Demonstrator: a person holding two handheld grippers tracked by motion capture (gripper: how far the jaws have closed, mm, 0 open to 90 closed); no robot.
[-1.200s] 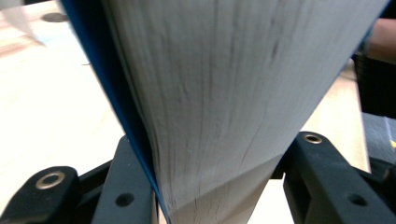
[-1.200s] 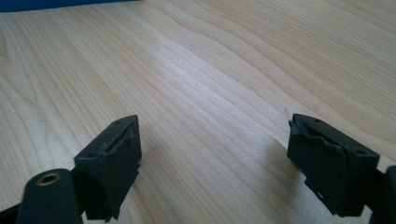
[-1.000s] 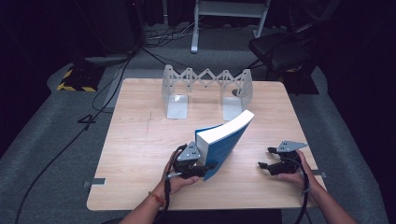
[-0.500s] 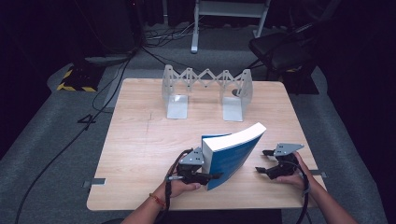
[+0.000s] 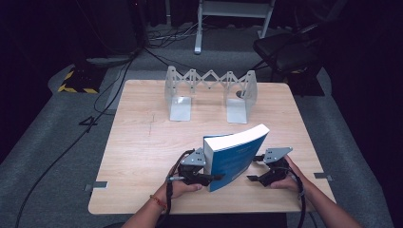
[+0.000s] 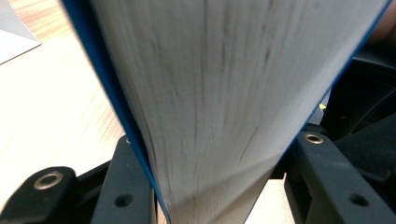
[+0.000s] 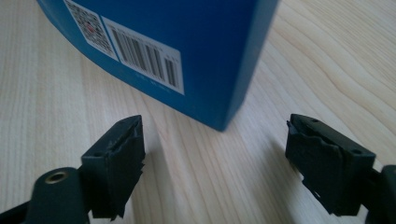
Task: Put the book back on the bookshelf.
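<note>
The blue book [image 5: 235, 159] has tipped lower than it was a moment ago, and the right gripper [image 5: 259, 175] has come closer to it. The left gripper [image 5: 209, 176] has its jaws squeezed on the book's near bottom corner, one jaw on each cover. The right gripper's jaws are wide open and hold nothing; the book's corner sits just in front of them. Its view shows a barcode [image 7: 144, 58] on the cover. The left gripper view shows the white page edges [image 6: 224, 102]. Behind the book, at the far side of the bench [image 5: 142, 142], stands a metal book rack [image 5: 211, 92].
</note>
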